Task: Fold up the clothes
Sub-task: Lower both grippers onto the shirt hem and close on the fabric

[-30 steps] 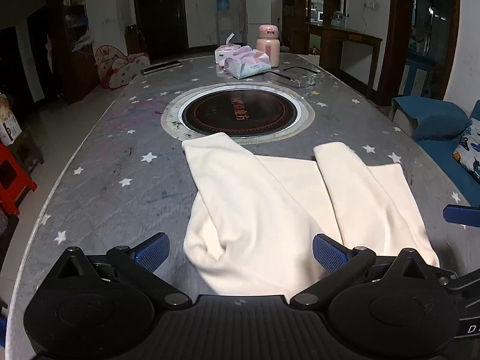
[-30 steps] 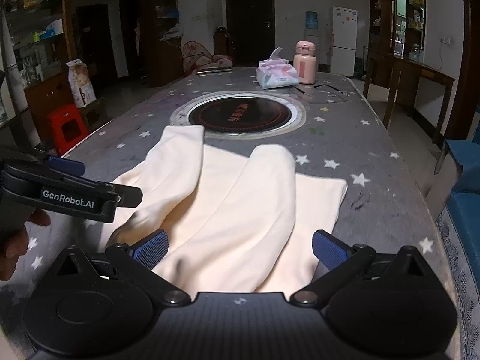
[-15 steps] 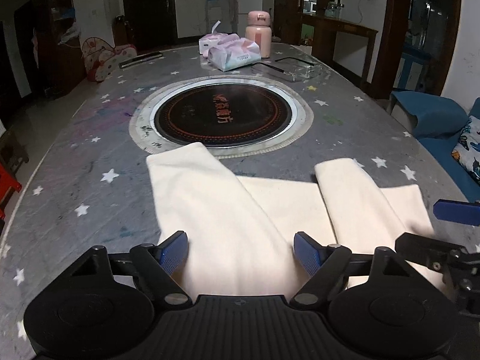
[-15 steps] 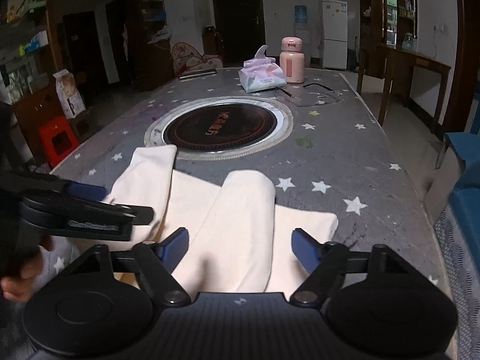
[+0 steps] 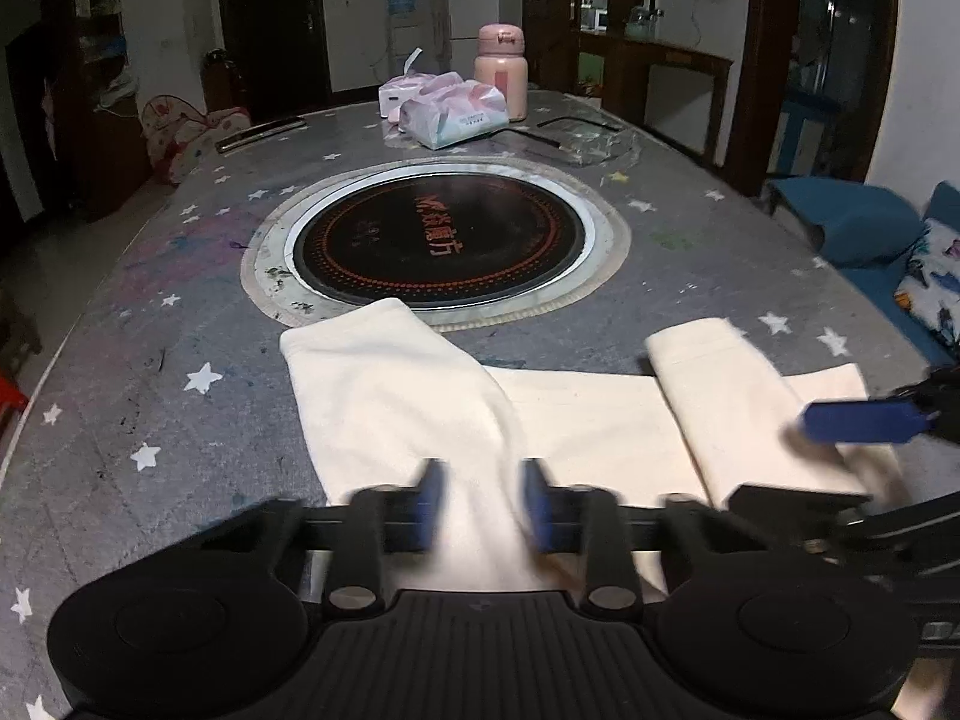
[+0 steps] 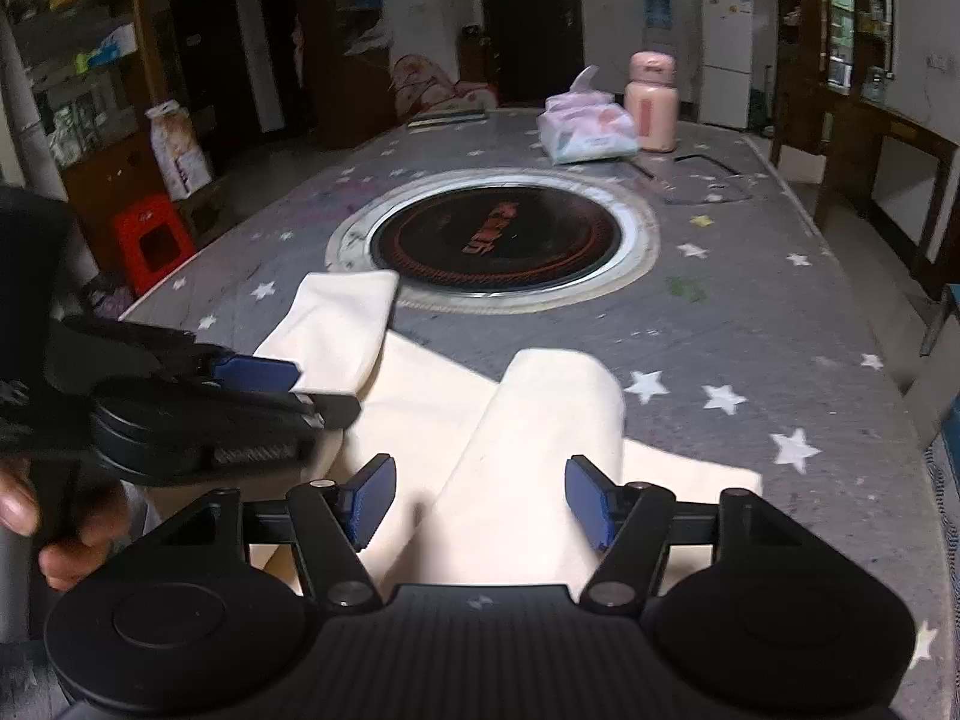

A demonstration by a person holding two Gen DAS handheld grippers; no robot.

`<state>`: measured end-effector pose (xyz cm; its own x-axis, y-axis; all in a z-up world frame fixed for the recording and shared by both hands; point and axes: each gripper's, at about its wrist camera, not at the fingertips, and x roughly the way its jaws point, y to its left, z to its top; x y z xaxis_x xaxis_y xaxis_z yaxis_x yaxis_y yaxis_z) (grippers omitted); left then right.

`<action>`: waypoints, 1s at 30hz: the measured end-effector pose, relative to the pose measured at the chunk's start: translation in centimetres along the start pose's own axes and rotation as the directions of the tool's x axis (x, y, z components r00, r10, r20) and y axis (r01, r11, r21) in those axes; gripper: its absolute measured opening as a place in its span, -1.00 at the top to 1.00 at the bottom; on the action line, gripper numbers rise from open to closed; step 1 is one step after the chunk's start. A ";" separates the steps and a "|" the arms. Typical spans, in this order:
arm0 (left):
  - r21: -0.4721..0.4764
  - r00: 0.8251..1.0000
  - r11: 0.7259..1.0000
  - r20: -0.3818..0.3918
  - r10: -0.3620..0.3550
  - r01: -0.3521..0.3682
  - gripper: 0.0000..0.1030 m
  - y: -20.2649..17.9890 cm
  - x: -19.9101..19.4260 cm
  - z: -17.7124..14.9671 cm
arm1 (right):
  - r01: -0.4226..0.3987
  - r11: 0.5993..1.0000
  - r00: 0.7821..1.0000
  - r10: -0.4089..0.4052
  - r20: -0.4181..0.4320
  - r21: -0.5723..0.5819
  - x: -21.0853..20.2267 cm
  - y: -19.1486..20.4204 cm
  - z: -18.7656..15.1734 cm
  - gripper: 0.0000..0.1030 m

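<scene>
A cream garment [image 5: 576, 426] lies flat on the grey star-patterned table [image 5: 150, 360] with both sleeves folded over its body. My left gripper [image 5: 478, 504] is blurred, its jaws nearly closed around the near end of the left sleeve [image 5: 396, 384]. My right gripper [image 6: 480, 498] is open, with the right sleeve [image 6: 540, 450] lying between its fingers near the garment's near edge. The left gripper also shows in the right wrist view [image 6: 258, 384], and a right fingertip shows in the left wrist view [image 5: 858, 420].
A round black induction plate [image 5: 438, 240] is set into the table beyond the garment. Tissue packs [image 5: 450, 108] and a pink bottle [image 5: 501, 72] stand at the far end. A red stool [image 6: 153, 240] is left of the table; blue seating [image 5: 852, 222] is to the right.
Both grippers moved forward over the garment's near edge. The left jaws closed in from wide open to nearly shut on the left sleeve. The right jaws narrowed slightly.
</scene>
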<state>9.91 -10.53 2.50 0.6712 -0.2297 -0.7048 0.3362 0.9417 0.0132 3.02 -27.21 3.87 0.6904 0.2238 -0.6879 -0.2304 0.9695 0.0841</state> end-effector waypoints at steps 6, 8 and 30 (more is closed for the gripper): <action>-0.039 0.999 0.999 0.040 -0.008 0.009 0.95 1.6 -1.9 -0.4 | 0.006 0.999 0.999 -0.007 -0.040 -0.034 1.6 0.7 -0.4 0.09; -0.050 0.999 0.999 0.043 -0.002 0.004 0.96 2.1 -2.4 -0.6 | 0.020 0.998 0.999 -0.022 -0.044 -0.055 2.1 0.9 -0.6 0.16; 0.046 0.985 0.984 -0.015 -0.172 0.173 0.49 -1.1 -3.5 -2.4 | 0.024 0.996 0.999 -0.027 -0.039 -0.085 1.6 1.0 -1.1 0.87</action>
<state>5.60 -10.12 3.25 0.5935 -0.3850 -0.7068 0.4770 0.8756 -0.0764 3.12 -25.98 2.04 0.6693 0.1929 -0.7175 -0.2708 0.9626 0.0062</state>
